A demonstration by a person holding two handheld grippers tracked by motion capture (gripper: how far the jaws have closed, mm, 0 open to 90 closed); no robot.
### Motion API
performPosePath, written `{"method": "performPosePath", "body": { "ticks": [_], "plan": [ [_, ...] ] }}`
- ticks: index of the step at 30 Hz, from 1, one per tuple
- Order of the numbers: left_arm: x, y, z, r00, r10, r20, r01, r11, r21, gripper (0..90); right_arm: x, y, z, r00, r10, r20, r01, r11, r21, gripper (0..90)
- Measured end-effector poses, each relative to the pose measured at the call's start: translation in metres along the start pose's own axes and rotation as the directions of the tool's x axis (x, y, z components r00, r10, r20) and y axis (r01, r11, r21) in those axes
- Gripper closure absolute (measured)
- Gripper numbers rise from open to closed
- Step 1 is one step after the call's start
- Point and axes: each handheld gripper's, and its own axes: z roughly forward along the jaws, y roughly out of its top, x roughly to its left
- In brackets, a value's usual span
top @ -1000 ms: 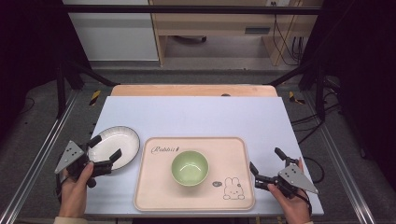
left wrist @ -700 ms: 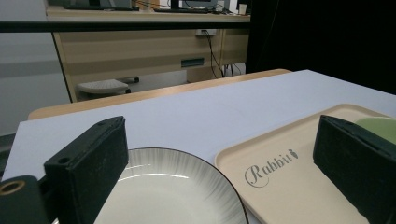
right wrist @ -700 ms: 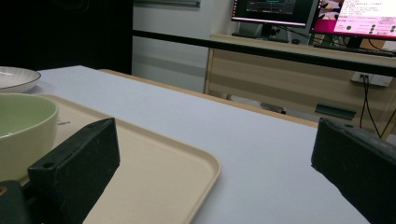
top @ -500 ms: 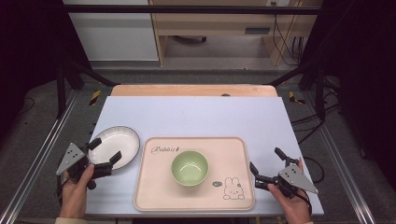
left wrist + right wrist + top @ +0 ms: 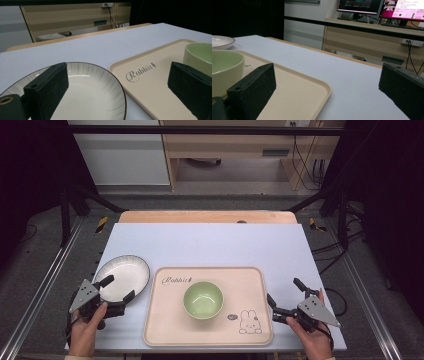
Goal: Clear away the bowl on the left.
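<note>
On one tray (image 5: 165, 320) – one bowl (image 5: 203, 299); beside it, one plate (image 5: 125, 275).

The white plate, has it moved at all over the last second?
No. In the high view the white plate lies at the same spot beside the left edge of the beige tray, with the left tool open over its near rim as before.

Even overhead light, dark surroundings, soft blur on near jaws.
</note>
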Motion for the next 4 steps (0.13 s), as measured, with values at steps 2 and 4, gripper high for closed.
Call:
{"method": "performPosePath", "body": {
  "ticks": [2,4],
  "plan": [
    [0.0001,-0.0001,0.0005,1.0,-0.002,0.001,0.002,1.0,0.0,3.3,0.0002,-0.0001,-0.0001,1.0,0.0,-0.002,0.0,1.0,0.0,1.2],
    [-0.0006,0.0002,0.0018,1.0,-0.009,0.001,0.009,1.0,-0.001,3.3,0.0003,-0.0002,0.0001,1.0,0.0,-0.003,0.0,1.0,0.0,1.2]
  ]
}}
